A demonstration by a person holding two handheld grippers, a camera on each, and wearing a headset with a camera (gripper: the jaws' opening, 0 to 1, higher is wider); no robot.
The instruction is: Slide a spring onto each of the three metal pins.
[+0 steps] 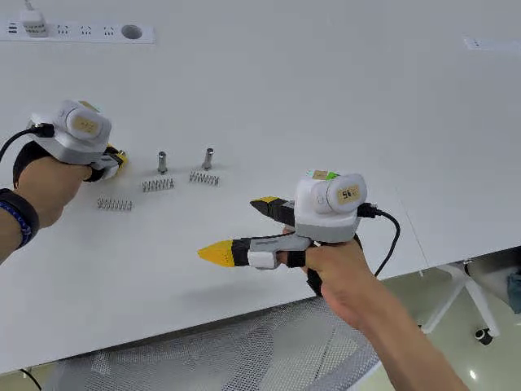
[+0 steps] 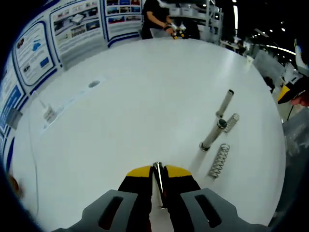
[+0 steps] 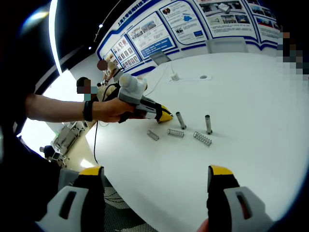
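Observation:
Two metal pins [image 1: 162, 161] [image 1: 207, 157] stand upright on the white table [image 1: 269, 98]. Three springs [image 1: 115, 204] [image 1: 158, 185] [image 1: 204, 177] lie flat in front of them. At the left, beside the pins, my left gripper [image 1: 116, 158] is shut on a third thin metal pin [image 2: 158, 186], which shows between its yellow tips [image 2: 157, 169]. My right gripper [image 1: 240, 230] hovers near the front edge, jaws wide open and empty [image 3: 155, 171]. From there both pins [image 3: 180, 120] [image 3: 208, 123] and the springs [image 3: 175, 132] lie ahead.
A white power strip [image 1: 77, 31] lies at the table's far left. The table's front edge [image 1: 163, 330] runs just below my right gripper, with a mesh chair [image 1: 244, 354] beneath. People [image 2: 157, 17] stand far behind the table.

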